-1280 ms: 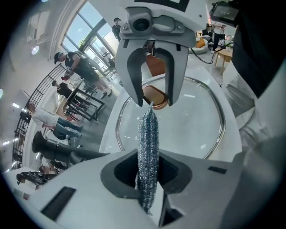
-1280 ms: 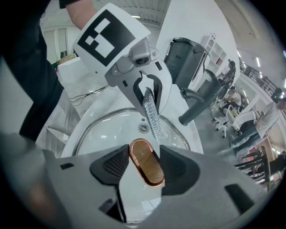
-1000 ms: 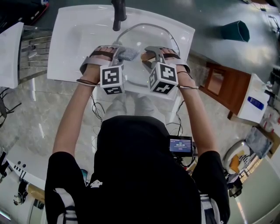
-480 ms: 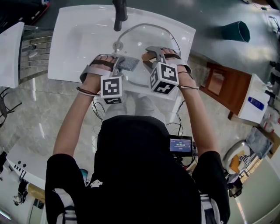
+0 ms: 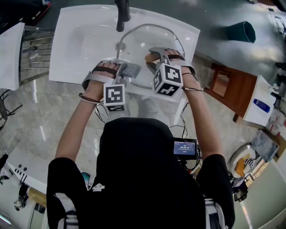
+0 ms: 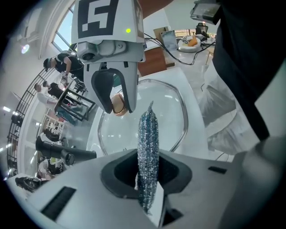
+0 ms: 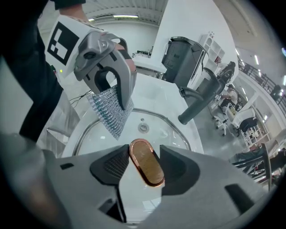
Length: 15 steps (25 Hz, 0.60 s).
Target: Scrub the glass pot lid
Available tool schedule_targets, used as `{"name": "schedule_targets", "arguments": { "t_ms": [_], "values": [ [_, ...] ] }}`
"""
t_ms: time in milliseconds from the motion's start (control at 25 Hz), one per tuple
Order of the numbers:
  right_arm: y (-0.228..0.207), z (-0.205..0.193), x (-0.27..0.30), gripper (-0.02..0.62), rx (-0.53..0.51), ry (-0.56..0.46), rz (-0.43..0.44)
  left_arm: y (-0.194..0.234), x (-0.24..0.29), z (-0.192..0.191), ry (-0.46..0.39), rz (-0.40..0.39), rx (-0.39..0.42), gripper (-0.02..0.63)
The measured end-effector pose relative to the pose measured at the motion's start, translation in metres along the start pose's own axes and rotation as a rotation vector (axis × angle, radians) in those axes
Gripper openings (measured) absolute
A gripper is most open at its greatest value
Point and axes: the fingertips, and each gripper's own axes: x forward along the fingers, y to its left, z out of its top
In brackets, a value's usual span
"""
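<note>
A white rectangular ceramic sink (image 5: 80, 40) fills the top of the head view, with a dark faucet (image 5: 120, 13) at its far edge. The round clear glass pot lid (image 5: 149, 38) lies in the basin with its knob side up. A thin bright metal rim rings it, and the glass is clear enough that the sink drain (image 7: 143, 127) shows through it.

The right gripper (image 7: 145, 166) reaches down over the lid's near half, its jaws clamped on the lid's oval brown knob with a copper-coloured rim (image 7: 145, 162). Just to its left, the left gripper (image 6: 148, 179) has its jaws pressed together on a silvery glittering scrub pad (image 6: 147, 134). The pad sticks out past the pads, edge-on over the glass, close beside the right gripper's jaws. Whether it touches the glass I cannot tell.
</note>
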Motion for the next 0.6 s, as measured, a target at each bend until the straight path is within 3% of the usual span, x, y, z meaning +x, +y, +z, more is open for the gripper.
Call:
{"name": "schedule_targets", "arguments": {
  "t_ms": [600],
  "values": [
    [0.0, 0.0, -0.001, 0.207, 0.01, -0.014, -0.006, 0.035, 0.013, -0.011, 0.017, 0.029, -0.06, 0.069]
  ]
}}
